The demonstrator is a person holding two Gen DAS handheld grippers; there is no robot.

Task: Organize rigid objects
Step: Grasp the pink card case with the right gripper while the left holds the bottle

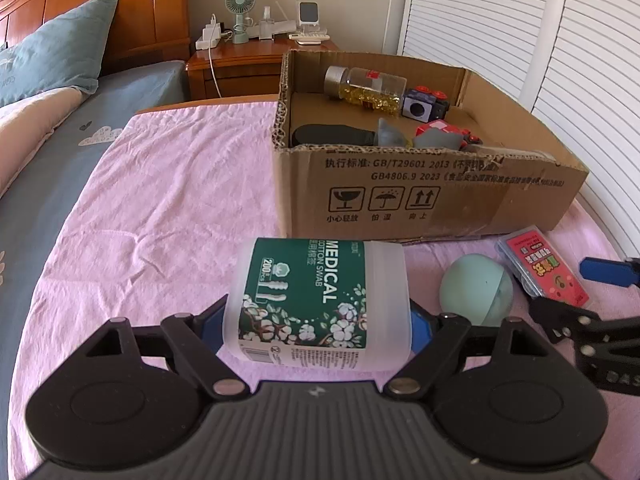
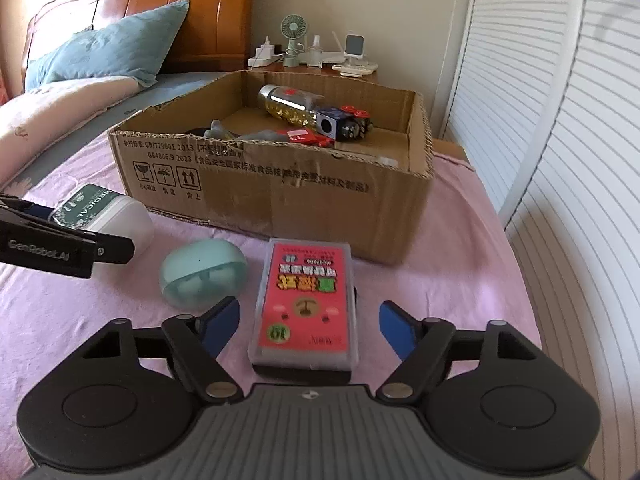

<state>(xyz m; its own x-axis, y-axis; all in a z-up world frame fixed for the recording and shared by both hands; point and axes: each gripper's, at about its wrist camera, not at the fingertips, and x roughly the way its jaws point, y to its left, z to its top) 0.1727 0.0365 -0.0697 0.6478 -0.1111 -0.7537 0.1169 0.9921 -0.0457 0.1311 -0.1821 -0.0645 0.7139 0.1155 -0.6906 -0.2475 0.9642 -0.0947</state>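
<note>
The left hand-held gripper (image 1: 318,316) grips the swab jar (image 1: 320,304) across its smooth round sides, low over the bed's pink sheet (image 1: 160,208) in front of the box (image 1: 420,196); the jar could twist or slip out on the lift over the box wall. The right hand-held gripper (image 2: 308,330) stands wide around the red case (image 2: 306,304), not touching it. The ball (image 2: 202,274) lies just beside its left finger (image 2: 220,326) and could be knocked rolling as the jaws close.
</note>
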